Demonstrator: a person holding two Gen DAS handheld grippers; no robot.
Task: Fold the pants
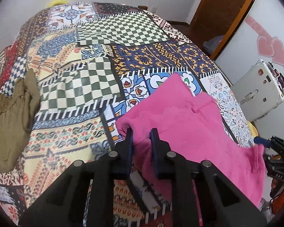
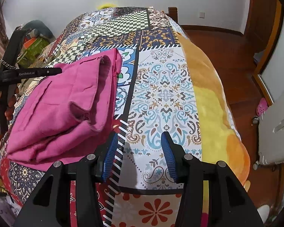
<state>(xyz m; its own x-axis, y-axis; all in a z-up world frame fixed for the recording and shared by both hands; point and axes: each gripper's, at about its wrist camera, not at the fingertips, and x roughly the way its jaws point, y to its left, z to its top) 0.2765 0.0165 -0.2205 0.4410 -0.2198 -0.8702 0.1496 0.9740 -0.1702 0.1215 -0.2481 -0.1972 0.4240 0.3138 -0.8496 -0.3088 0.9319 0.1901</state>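
Note:
Pink pants (image 1: pixel 189 123) lie folded in layers on the patchwork bedspread (image 1: pixel 81 87), near its front right part. My left gripper (image 1: pixel 142 132) is at their near left edge, its jaws narrow, with a fold of pink cloth pinched between the pads. In the right wrist view the pants (image 2: pixel 66 104) are at left, with the left gripper (image 2: pixel 55 71) and a hand reaching in at their far side. My right gripper (image 2: pixel 140 138) stands open over bare bedspread (image 2: pixel 164 87) just right of the pants, nothing between its fingers. Its blue fingertip (image 1: pixel 261 141) shows by the pants' right edge.
An olive-green garment (image 1: pixel 9 113) lies crumpled at the bed's left side. A yellow-orange blanket (image 2: pixel 217 104) covers the bed's right edge. Beside the bed stand a white suitcase (image 2: pixel 278 128) on a wooden floor (image 2: pixel 227 60) and a door frame (image 1: pixel 227 15).

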